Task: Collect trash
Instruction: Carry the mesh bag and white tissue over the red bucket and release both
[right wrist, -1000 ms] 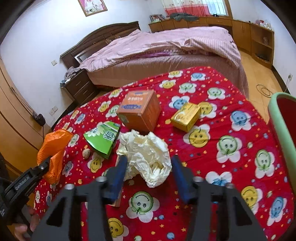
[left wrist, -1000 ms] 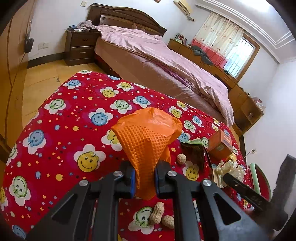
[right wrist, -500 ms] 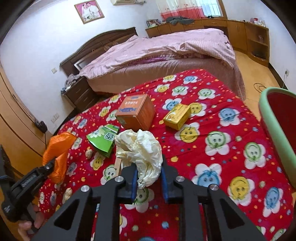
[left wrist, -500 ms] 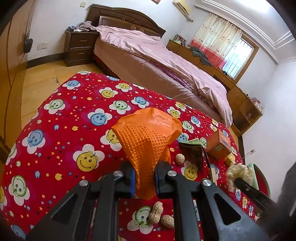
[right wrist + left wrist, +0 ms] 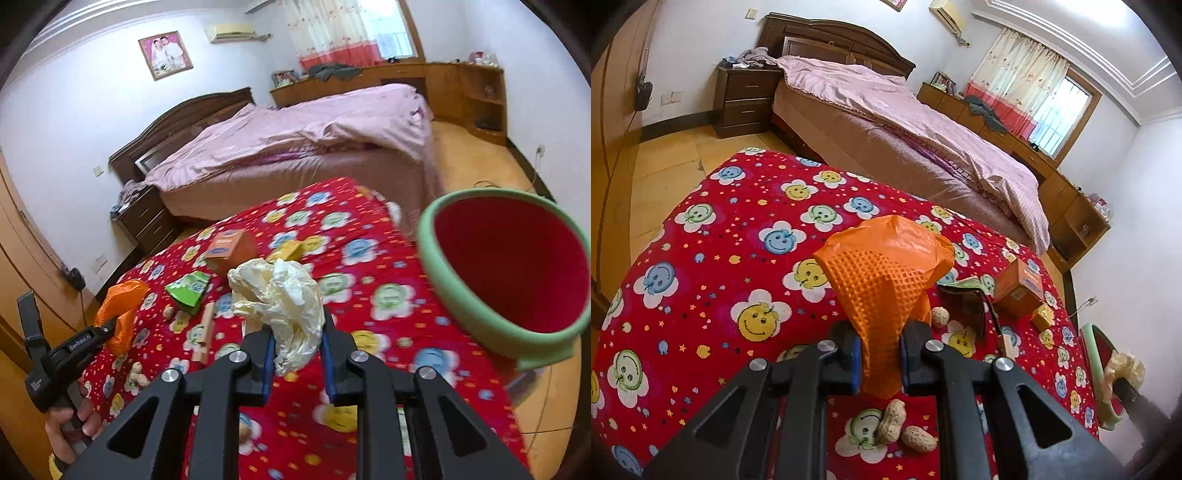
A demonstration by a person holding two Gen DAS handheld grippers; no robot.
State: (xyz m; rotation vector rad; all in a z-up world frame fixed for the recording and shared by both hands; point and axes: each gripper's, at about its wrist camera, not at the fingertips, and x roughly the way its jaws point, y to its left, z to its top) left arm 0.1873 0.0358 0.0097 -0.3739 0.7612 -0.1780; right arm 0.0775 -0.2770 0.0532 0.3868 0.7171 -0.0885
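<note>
My left gripper (image 5: 877, 352) is shut on an orange plastic bag (image 5: 886, 273), held above the red smiley tablecloth (image 5: 701, 258). My right gripper (image 5: 297, 354) is shut on a crumpled cream plastic wrapper (image 5: 284, 295), lifted off the table and close to the bin (image 5: 502, 266), which has a green rim and red inside and stands at the right. In the left wrist view the wrapper (image 5: 1124, 371) shows by the bin (image 5: 1095, 354) at the right edge. In the right wrist view the orange bag (image 5: 120, 310) hangs at the left, in the left gripper (image 5: 107, 330).
On the table lie peanuts (image 5: 903, 430), a walnut (image 5: 940, 317), a green packet (image 5: 190, 290), an orange box (image 5: 229, 251), a small yellow box (image 5: 290, 251) and a wooden stick (image 5: 205, 334). A bed (image 5: 905, 129) stands beyond the table. A hand (image 5: 70, 424) holds the left gripper.
The right gripper closed on the cream wrapper, lifted it off the table and carried it right toward the bin. The left gripper kept still with the orange bag.
</note>
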